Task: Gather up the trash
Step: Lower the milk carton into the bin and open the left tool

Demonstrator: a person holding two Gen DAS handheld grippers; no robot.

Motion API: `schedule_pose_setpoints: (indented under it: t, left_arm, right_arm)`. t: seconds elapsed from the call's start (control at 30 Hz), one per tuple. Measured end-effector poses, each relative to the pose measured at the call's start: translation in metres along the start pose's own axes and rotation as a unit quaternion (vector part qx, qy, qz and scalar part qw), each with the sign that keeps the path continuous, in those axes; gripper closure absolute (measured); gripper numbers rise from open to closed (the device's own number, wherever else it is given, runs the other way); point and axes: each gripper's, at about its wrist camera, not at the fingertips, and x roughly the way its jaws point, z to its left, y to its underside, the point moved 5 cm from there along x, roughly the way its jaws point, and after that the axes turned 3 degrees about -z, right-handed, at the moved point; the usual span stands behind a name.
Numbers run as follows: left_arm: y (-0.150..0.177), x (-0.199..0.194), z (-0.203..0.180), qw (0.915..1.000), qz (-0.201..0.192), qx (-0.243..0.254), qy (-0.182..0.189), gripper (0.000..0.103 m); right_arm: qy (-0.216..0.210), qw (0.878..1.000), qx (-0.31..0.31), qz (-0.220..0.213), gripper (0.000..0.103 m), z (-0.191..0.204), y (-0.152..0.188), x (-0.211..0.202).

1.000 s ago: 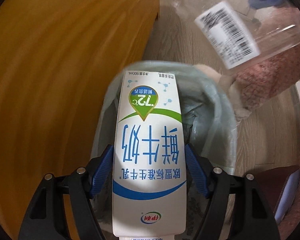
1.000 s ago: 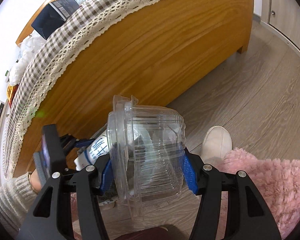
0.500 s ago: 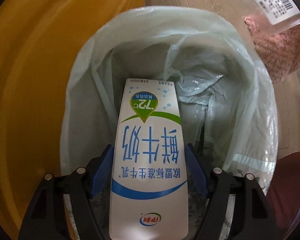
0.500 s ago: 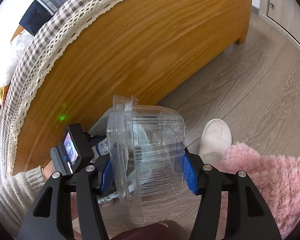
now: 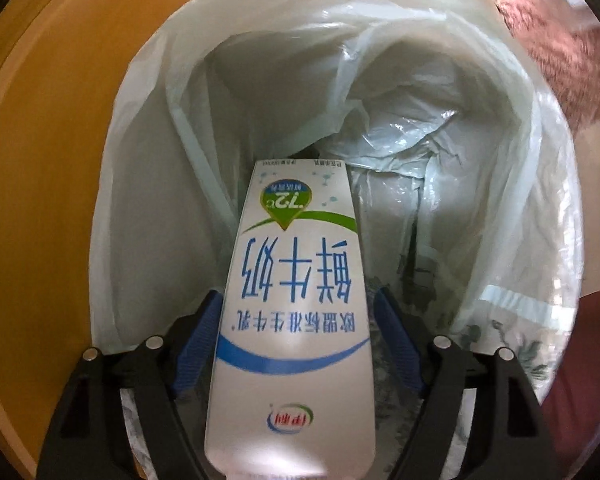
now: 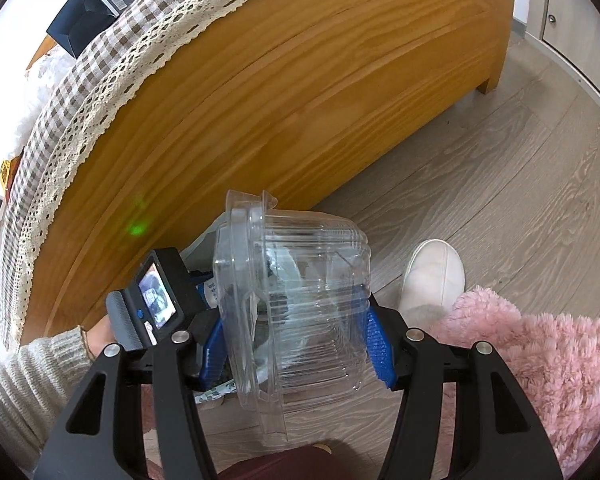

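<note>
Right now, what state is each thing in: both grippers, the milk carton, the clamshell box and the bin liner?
Left gripper: open, jaws have just been opening, carton between them.
Milk carton: upside down, lowered into the liner's mouth.
Bin liner: open, crumpled at the bottom.
Right gripper: shut on the clamshell box.
Clamshell box: closed, clamped.

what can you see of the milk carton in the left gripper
The milk carton is white card with blue Chinese lettering, a green drop logo and a blue swoosh. It points print-upside-down into the lined trash bin. The left gripper has just been opening; its blue fingers flank the carton, a gap showing on the right.
</note>
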Motion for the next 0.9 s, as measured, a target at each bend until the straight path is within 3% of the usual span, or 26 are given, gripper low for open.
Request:
schedule_pose_setpoints:
  t: [0.2, 0.33, 0.47, 0.5, 0.57, 0.7, 0.9]
  left_arm:
    - [0.016, -0.01, 0.018, 0.9977, 0.064, -0.022, 0.003, 0.027]
    - [0.018, -0.017, 0.018, 0.9986, 0.037, -0.036, -0.004, 0.033]
    - [0.008, -0.027, 0.012, 0.9991, -0.027, 0.014, -0.028, 0.033]
    - [0.008, -0.026, 0.012, 0.999, -0.027, 0.019, -0.028, 0.033]
    - [0.011, -0.019, 0.014, 0.9995, -0.019, 0.014, -0.023, 0.033]
    - [0.026, 0.007, 0.013, 0.9984, 0.037, 0.026, -0.033, 0.033]
    - [0.023, 0.015, 0.015, 0.9973, 0.059, 0.013, -0.041, 0.031]
  right_arm:
    - [-0.007, 1.0, -0.001, -0.003, 0.046, 0.0, 0.001, -0.003]
    - [-0.009, 1.0, 0.001, -0.005, 0.046, -0.002, 0.001, -0.004]
    - [-0.008, 1.0, 0.004, -0.007, 0.046, -0.005, 0.002, -0.005]
    - [-0.008, 1.0, 0.004, -0.006, 0.046, -0.005, 0.002, -0.004]
    - [-0.008, 1.0, 0.003, -0.005, 0.046, -0.004, 0.002, -0.003]
    - [-0.008, 1.0, 0.0, -0.006, 0.046, -0.002, 0.002, -0.004]
    - [-0.01, 1.0, -0.004, -0.005, 0.046, 0.0, 0.003, -0.004]
